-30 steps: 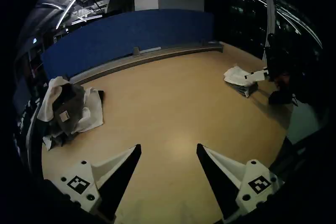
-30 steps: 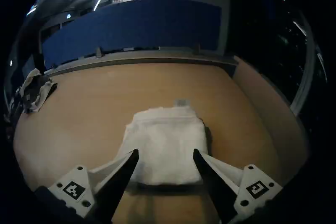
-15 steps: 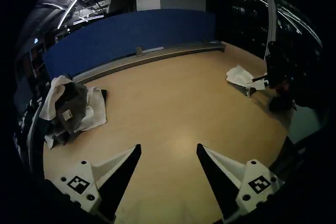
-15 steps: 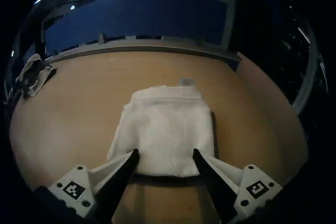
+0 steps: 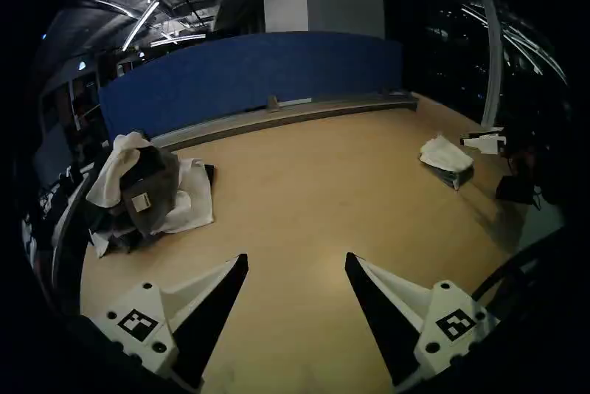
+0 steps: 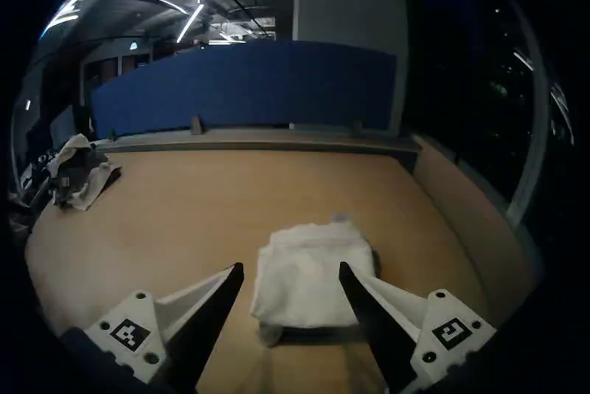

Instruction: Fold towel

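The folded white terry towel [image 6: 313,283] lies flat on the light wooden surface [image 6: 184,217], a compact, roughly square packet toward that surface's right end. In the right gripper view it sits directly ahead of the right tool [image 6: 290,265], whose two white fingers stand wide apart with the towel's near half in the gap between them. The right-hand finger overlaps the towel's right edge in the picture, while a strip of bare wood shows between the left-hand finger and the towel's left edge. Neither finger presses on the cloth; I cannot tell whether the tool is above it or touching it. A small pale tag [image 6: 341,217] sticks out at the towel's far edge.

In the left gripper view the left tool [image 5: 295,255] is also spread wide and holds nothing, with bare wood between its fingers. From here the same towel [image 5: 446,154] shows far off at the right, with the right tool [image 5: 487,143] just beside it, in front of a dark, unclear shape.

A loose heap of white and grey cloths [image 5: 147,187] lies at the left end of the surface, well apart from the towel. A long blue partition wall [image 5: 251,77] runs along the far edge.
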Action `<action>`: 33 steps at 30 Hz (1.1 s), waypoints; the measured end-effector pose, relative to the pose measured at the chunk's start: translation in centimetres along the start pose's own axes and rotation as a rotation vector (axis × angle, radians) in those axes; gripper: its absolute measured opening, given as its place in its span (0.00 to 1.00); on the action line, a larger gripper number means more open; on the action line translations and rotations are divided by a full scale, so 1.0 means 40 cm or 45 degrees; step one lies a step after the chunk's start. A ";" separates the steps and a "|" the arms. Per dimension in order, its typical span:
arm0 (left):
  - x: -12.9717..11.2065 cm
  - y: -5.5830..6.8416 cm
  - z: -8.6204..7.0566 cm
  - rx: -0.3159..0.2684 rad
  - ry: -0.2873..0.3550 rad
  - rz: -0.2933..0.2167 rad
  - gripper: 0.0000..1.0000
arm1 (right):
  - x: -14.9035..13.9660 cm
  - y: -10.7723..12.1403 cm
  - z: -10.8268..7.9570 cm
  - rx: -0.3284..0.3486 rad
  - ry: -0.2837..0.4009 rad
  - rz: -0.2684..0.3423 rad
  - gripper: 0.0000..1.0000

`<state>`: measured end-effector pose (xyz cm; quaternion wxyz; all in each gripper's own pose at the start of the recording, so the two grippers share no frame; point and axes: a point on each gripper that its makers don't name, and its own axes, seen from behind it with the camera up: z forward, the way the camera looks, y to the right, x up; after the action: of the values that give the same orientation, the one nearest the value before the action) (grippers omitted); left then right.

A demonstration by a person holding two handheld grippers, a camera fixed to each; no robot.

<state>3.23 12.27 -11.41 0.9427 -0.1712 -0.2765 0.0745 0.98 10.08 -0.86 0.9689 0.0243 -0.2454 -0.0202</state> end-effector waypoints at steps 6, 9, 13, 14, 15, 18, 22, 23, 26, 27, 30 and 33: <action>0.026 -0.042 0.010 0.052 0.073 -0.013 0.98 | 0.084 -0.086 -0.043 0.024 0.155 -0.019 1.00; 0.040 -0.063 0.015 0.081 0.121 -0.021 0.98 | 0.128 -0.114 -0.062 0.011 0.245 0.011 1.00; 0.057 -0.094 0.017 0.132 0.186 -0.064 0.99 | 0.168 -0.127 -0.076 -0.046 0.349 0.083 1.00; 0.061 -0.101 0.018 0.144 0.200 -0.082 0.99 | 0.175 -0.131 -0.079 -0.059 0.369 0.103 1.00; 0.064 -0.107 0.018 0.150 0.212 -0.098 0.98 | 0.180 -0.138 -0.081 -0.062 0.383 0.118 1.00; 0.073 -0.124 0.018 0.158 0.248 -0.144 0.99 | 0.197 -0.165 -0.092 -0.053 0.421 0.151 1.00; 0.088 -0.151 0.014 0.177 0.299 -0.169 0.98 | 0.224 -0.192 -0.119 -0.045 0.489 0.157 1.00; 0.092 -0.160 0.012 0.186 0.314 -0.174 0.98 | 0.231 -0.200 -0.128 -0.042 0.509 0.152 1.00; 0.108 -0.174 0.008 0.196 0.355 -0.192 0.98 | 0.229 -0.198 -0.139 -0.069 0.539 0.138 1.00; 0.115 -0.178 0.005 0.198 0.371 -0.196 0.98 | 0.227 -0.197 -0.140 -0.078 0.541 0.132 1.00; 0.140 -0.189 -0.003 0.209 0.428 -0.203 0.98 | 0.220 -0.200 -0.144 -0.099 0.533 0.111 1.00; 0.163 -0.202 -0.007 0.228 0.474 -0.202 0.99 | 0.221 -0.216 -0.150 -0.087 0.527 0.092 1.00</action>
<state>9.23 6.22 -5.47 0.9918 -0.0752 -0.1025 -0.0086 11.37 1.25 -2.41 0.9990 -0.0138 -0.0412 0.0119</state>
